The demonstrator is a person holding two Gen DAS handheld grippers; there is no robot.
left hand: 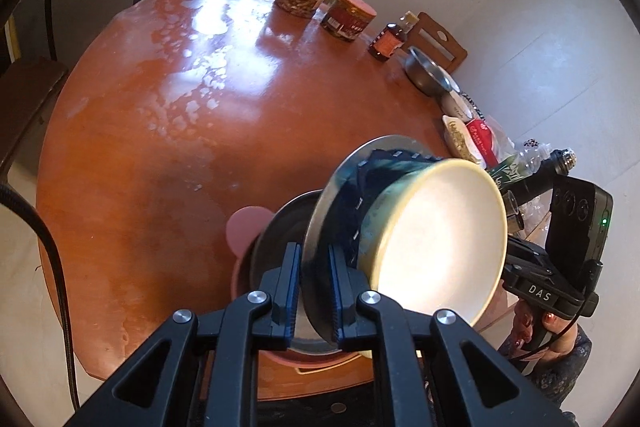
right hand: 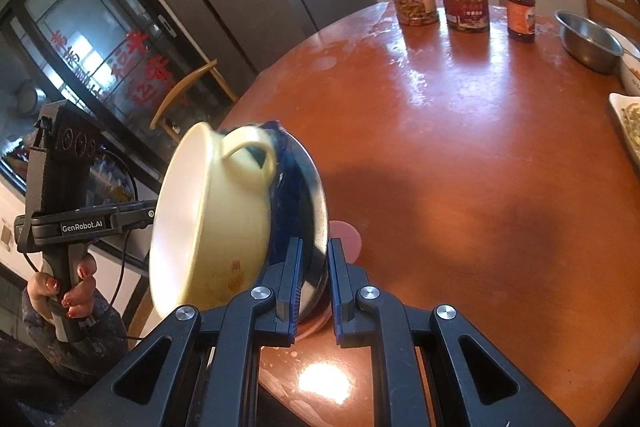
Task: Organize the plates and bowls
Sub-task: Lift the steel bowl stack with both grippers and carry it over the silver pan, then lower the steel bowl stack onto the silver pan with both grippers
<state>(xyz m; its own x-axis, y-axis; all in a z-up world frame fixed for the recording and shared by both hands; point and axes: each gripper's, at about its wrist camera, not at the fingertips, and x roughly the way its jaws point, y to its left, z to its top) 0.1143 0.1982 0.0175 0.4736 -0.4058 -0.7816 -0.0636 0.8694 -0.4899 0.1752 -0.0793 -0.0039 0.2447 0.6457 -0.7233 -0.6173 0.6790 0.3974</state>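
Steel plate [left hand: 320, 223] – clamped, left hand-held gripper [left hand: 314, 291] | cream bowl [left hand: 436, 239] blurred

Black hand-held gripper [left hand: 314, 291] with blue pads, silver screws; red-painted nails, perhaps a patterned sleeve.

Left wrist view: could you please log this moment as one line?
left tongs: shut on steel plate, tilted on edge | cream bowl: tipped sideways beside plate | right tongs: straddling plate rim, grip unclear
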